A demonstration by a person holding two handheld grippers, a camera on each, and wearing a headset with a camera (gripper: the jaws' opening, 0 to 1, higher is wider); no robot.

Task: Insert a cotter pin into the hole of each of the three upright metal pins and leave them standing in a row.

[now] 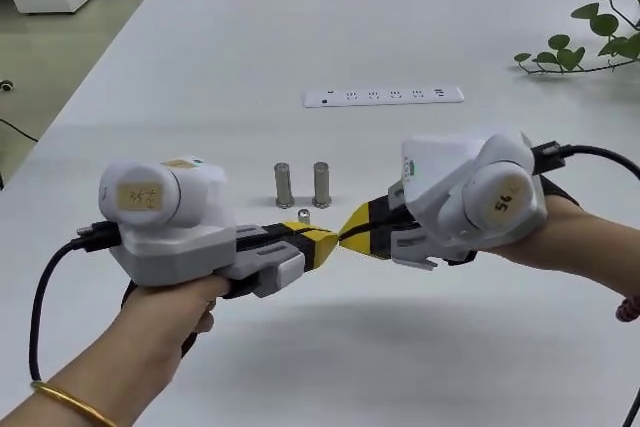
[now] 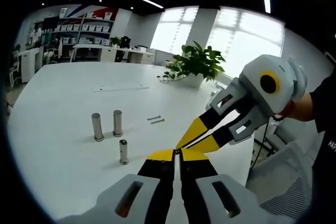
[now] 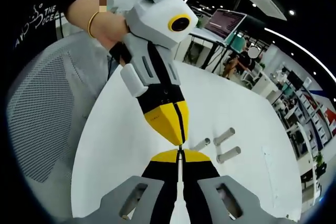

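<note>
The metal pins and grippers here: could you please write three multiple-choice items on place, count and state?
1. The power strip lies where from the metal pins? A beyond them; B nearer the person; C on them.
2. How many metal pins stand upright? A two; B three; C five.
3. The left gripper and right gripper jaws are? A shut, tips meeting; B wide open; C each gripping a metal pin.
Answers: A, the head view shows it farther away; B, three stand in the left gripper view; A, both gripper views show closed jaws.
</note>
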